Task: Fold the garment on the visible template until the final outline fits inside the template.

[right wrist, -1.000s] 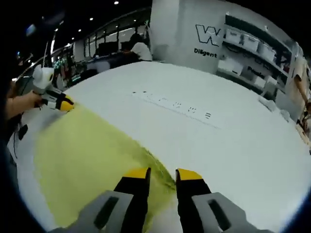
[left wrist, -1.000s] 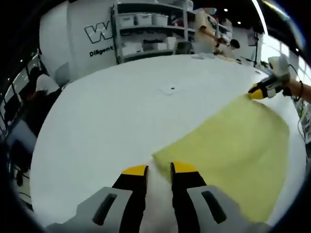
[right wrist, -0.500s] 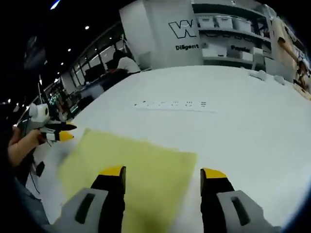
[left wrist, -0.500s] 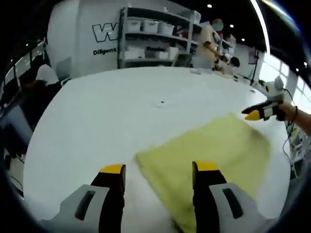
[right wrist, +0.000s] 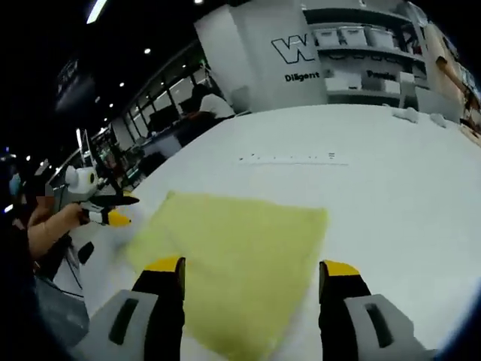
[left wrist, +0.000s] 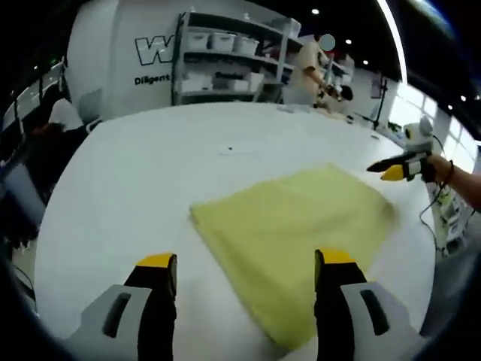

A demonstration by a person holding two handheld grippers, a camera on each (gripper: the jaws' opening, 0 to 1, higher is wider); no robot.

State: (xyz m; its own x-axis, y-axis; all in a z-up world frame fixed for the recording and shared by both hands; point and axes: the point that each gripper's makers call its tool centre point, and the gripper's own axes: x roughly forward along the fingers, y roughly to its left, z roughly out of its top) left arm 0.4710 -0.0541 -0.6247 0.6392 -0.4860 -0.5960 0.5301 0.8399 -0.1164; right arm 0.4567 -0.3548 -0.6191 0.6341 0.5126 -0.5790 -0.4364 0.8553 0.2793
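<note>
A pale yellow folded garment [left wrist: 293, 226] lies flat on the white table [left wrist: 135, 173]; in the right gripper view the garment [right wrist: 240, 252] spreads out ahead of the jaws. My left gripper [left wrist: 246, 263] is open, raised over the cloth's near edge with nothing between its jaws. My right gripper [right wrist: 252, 267] is also open and holds nothing. Each gripper shows in the other's view: the right one [left wrist: 394, 167] past the cloth's far right corner, the left one [right wrist: 113, 210] off the cloth's left corner, both held by a hand. I see no template outline.
A row of small dark marks [right wrist: 293, 158] runs across the table beyond the cloth. A small dark speck [left wrist: 229, 150] lies on the table. Shelves with white bins [left wrist: 225, 53] and a wall with lettering stand behind. People stand by the table's far edges.
Both grippers were shut on the cloth's corners a second ago; they have opened, let go and pulled back. The cloth now rests flat on the table.
</note>
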